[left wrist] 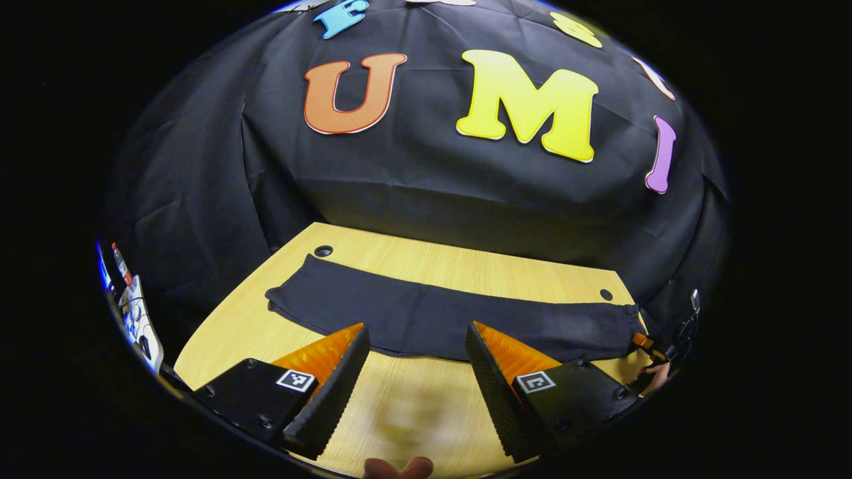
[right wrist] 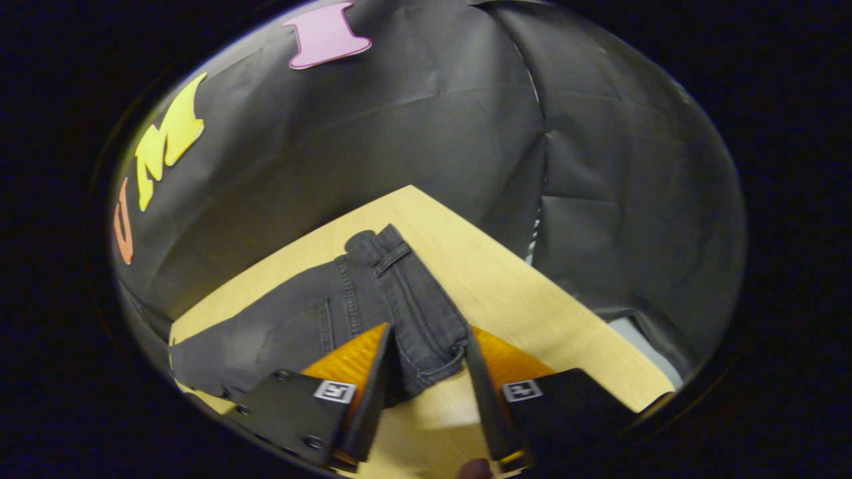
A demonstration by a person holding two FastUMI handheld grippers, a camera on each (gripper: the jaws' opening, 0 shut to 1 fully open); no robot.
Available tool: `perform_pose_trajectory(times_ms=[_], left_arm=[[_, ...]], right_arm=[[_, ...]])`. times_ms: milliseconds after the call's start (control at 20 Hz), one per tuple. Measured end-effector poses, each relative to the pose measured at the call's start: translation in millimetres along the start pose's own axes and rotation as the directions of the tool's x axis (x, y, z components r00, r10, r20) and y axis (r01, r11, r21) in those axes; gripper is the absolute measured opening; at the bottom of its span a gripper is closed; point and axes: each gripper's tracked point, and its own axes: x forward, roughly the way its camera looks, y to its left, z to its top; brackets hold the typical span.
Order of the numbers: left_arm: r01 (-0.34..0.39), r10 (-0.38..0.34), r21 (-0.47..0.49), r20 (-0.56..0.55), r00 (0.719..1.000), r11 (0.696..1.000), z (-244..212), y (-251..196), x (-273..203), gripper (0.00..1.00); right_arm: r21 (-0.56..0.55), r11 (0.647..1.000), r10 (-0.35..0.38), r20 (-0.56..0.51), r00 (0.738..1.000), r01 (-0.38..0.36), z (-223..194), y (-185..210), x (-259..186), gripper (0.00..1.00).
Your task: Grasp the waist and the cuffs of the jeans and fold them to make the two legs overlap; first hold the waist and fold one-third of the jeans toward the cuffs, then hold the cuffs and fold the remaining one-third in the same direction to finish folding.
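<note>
Both grippers' fingers spread, jeans (left wrist: 426,319) flat, waist (right wrist: 426,332) near table (right wrist: 519,293) edge

Matt denim jeans (right wrist: 399,313), seemingly wood-grain table (right wrist: 532,299)

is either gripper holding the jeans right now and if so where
Nothing is held. The left gripper is open above the table, short of the jeans. The right gripper is open around the waist corner, not closed on it.
</note>
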Motion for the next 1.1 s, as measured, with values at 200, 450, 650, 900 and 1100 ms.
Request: perform_pose_trajectory(times_ms=[200,450,650,900,1100], left_arm=[[-0.026,0.026,-0.005,0.021,0.999,1.000,8.8,19.9,-6.4,0.94],[-0.050,0.051,-0.018,0.087,0.995,0.999,25.9,50.5,-9.2,0.94],[-0.068,0.075,-0.044,0.184,0.980,0.997,49.5,83.4,-10.8,0.94],[-0.084,0.126,-0.184,0.234,0.964,0.979,59.8,143.8,-17.0,0.94],[-0.098,0.147,-0.200,0.248,0.958,0.975,57.5,200.2,-13.5,0.94]], right_arm=[[-0.122,0.992,-0.020,0.007,1.000,0.021,15.5,8.6,-13.5,0.25],[-0.189,0.980,0.070,0.054,0.996,-0.059,59.9,54.1,-57.3,0.18],[-0.347,0.924,0.208,0.099,0.973,-0.162,91.0,163.5,-106.7,0.20],[-0.484,0.821,0.384,0.072,0.921,-0.304,61.2,352.0,-146.3,0.16],[-0.558,0.724,0.460,-0.049,0.887,-0.406,-36.2,460.8,-149.4,0.16]])
